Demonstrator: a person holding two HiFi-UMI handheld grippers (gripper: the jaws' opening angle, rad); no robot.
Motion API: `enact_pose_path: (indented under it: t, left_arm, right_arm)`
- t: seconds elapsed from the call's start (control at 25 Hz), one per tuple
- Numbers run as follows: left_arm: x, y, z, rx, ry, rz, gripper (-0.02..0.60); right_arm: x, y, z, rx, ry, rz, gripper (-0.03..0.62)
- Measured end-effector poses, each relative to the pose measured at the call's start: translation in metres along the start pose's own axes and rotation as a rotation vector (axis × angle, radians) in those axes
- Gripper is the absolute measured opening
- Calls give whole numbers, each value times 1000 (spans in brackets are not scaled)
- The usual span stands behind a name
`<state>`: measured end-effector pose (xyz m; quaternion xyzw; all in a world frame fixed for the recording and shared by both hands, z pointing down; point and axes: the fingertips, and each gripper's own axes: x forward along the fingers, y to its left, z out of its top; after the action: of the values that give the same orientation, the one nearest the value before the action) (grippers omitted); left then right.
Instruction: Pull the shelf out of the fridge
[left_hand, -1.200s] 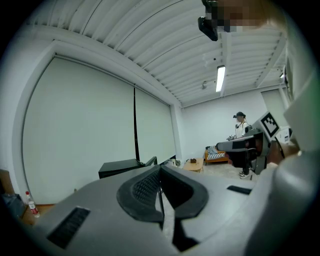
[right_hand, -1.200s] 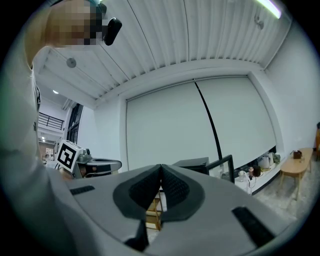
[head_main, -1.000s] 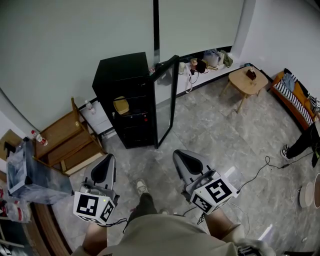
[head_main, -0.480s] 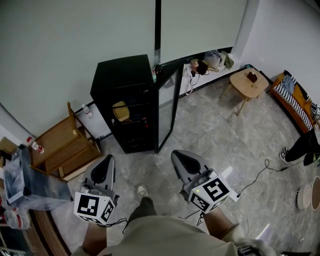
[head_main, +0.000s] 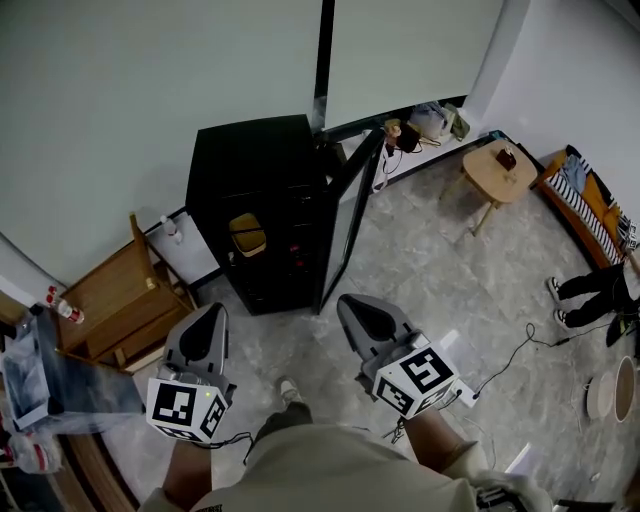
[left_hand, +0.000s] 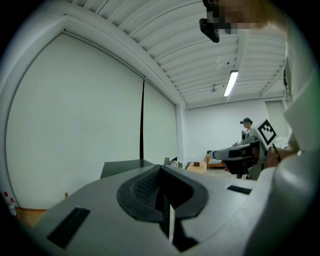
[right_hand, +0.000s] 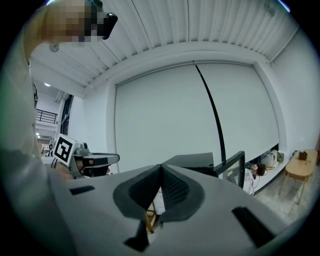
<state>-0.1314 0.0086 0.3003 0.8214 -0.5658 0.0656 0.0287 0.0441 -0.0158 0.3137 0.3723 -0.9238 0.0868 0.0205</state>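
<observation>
A black fridge stands against the far wall, its glass door swung open to the right. Dark shelves show inside, with a yellow item on an upper one. My left gripper is shut and empty, held low at the left, well short of the fridge. My right gripper is shut and empty too, just in front of the door's lower edge. In the right gripper view the fridge and its door show past the tips of the gripper. In the left gripper view the fridge's top lies beyond the gripper.
A wooden rack stands left of the fridge, a grey bin further left. A round wooden table is at the back right, clutter along the wall. Another person's legs and a floor cable are at the right.
The view has drawn closer to the fridge, which now looks larger and sits nearer the grippers. Both grippers stay shut and keep their places before me.
</observation>
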Motion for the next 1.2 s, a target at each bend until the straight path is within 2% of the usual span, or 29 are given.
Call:
enact_pose_path:
  t: [0.32, 0.56, 0.76, 1.04, 1.2]
  left_arm:
    - [30, 79, 2, 16, 8, 29, 6]
    - [49, 121, -6, 27, 17, 33, 6]
    - [66, 140, -13, 0, 20, 28, 6]
    - [80, 148, -18, -6, 20, 42, 6]
    - [92, 154, -22, -63, 12, 65, 6]
  right_arm:
    - [79, 4, 15, -27, 18, -3, -5]
    - [122, -4, 13, 20, -3, -30, -4]
    - [145, -17, 13, 169, -68, -45, -3]
    - [165, -29, 0, 193, -30, -66, -3]
    - [175, -44, -8, 247, -14, -82, -3]
